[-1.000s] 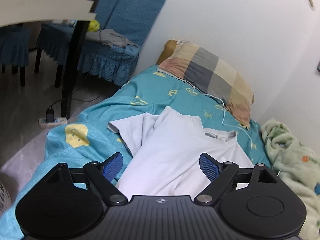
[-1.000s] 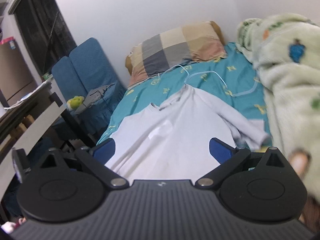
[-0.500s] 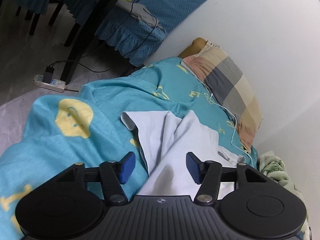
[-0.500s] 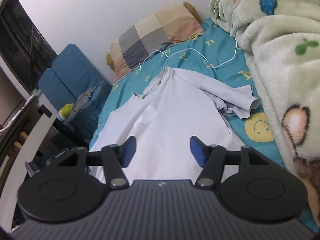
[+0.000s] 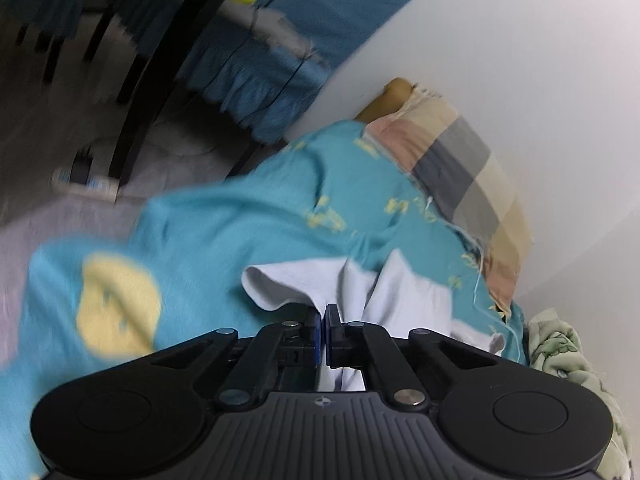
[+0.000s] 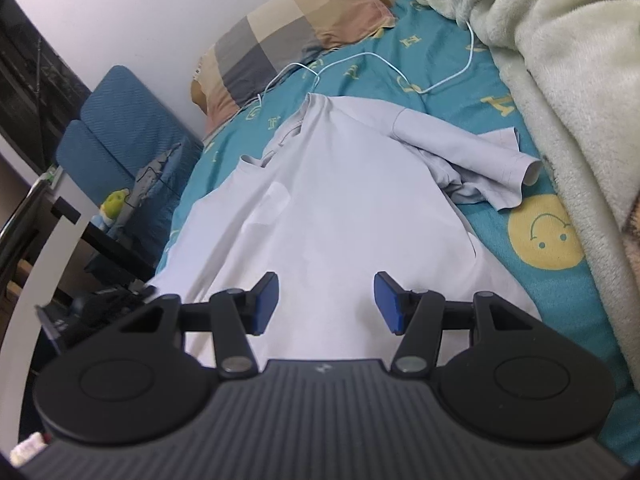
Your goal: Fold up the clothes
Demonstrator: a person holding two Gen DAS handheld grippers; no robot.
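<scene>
A pale lavender-white T-shirt (image 6: 340, 200) lies spread on the teal bedsheet (image 6: 440, 52), collar toward the pillow. Its right sleeve (image 6: 480, 160) is crumpled beside the blanket. My right gripper (image 6: 326, 300) is open, low over the shirt's lower body, with cloth between and below the pads. In the left wrist view, my left gripper (image 5: 323, 328) is shut on the shirt's left edge (image 5: 336, 300) near the sleeve (image 5: 288, 284), and the cloth bunches at the pads.
A checked pillow (image 6: 288, 36) lies at the bed's head against the white wall. A white cable (image 6: 400, 68) runs across the sheet. A fluffy green blanket (image 6: 560, 80) fills the right side. Blue chairs (image 5: 288, 52), a black table leg (image 5: 160, 80) and a power strip (image 5: 84, 184) stand off the bed's left.
My left gripper has dropped to the shirt's left edge and closed on it. My right gripper has lowered over the shirt's lower body and its jaws have narrowed but stay open.
</scene>
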